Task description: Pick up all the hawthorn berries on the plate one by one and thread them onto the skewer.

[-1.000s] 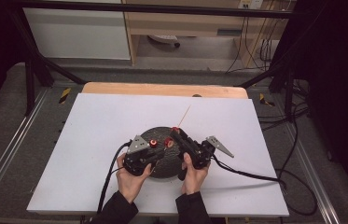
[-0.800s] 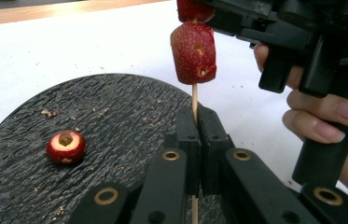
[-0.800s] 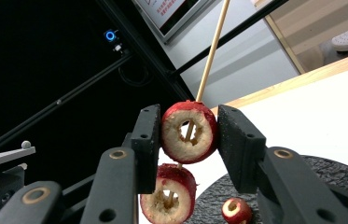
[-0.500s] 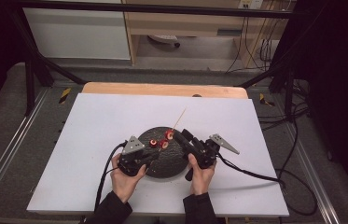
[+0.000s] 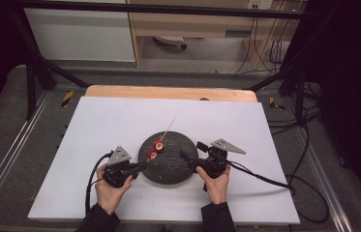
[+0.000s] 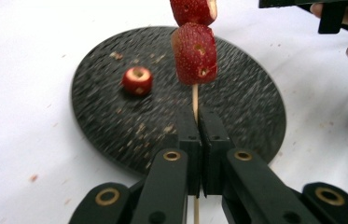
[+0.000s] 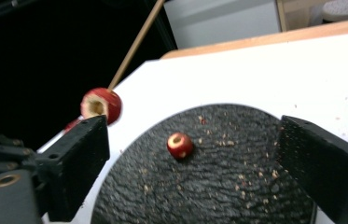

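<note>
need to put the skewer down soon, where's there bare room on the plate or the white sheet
The dark plate is mostly bare beside the loose fruit piece. The white sheet lies open beyond the plate. It is crowded along the plate's near rim, where the left gripper holds the skewer and the right gripper hovers.

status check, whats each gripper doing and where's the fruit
Left gripper shut on skewer, two red fruit pieces threaded. Right gripper open, empty. One loose fruit piece on dark plate. Nothing in the way.
</note>
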`<act>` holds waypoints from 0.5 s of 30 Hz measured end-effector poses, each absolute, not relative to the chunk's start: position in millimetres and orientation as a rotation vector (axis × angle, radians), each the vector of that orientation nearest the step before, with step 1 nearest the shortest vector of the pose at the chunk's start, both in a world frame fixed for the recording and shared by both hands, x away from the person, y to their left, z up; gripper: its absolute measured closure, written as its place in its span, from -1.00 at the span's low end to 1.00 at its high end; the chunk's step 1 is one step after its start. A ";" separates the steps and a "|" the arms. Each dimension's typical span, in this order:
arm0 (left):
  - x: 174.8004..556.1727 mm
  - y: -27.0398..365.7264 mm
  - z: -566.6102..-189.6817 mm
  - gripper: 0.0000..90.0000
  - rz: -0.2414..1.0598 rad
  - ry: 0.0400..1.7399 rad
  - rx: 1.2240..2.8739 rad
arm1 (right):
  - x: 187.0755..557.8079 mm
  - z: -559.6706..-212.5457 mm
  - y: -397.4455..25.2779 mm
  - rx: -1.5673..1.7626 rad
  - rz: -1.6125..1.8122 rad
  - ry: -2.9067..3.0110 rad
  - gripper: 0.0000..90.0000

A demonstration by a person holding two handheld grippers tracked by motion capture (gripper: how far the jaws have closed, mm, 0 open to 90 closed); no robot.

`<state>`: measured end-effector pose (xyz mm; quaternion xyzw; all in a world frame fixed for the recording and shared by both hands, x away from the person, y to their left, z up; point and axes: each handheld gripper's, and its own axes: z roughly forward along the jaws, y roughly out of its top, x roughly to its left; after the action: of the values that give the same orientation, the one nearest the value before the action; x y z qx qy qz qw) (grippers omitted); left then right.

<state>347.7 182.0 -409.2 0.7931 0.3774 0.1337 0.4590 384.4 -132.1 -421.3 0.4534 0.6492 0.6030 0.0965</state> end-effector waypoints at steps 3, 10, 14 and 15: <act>344.9 193.9 -412.1 0.96 0.339 0.938 1.960 | 385.7 -423.4 -132.5 1.335 1.731 1.994 -0.85; 339.6 219.1 -420.5 0.96 0.344 0.963 1.956 | 387.1 -423.9 -133.9 1.300 1.659 2.084 -0.89; 337.1 228.1 -423.8 0.96 0.341 0.965 1.964 | 388.8 -421.7 -133.4 1.287 1.599 2.132 -0.92; 336.2 229.9 -424.7 0.96 0.344 0.966 1.967 | 389.4 -421.0 -133.2 1.280 1.586 2.146 -0.92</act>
<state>336.2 229.9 -424.7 0.7940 0.3897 0.1389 0.4454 389.4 -133.2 -421.0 0.4307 0.7221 0.5337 0.0910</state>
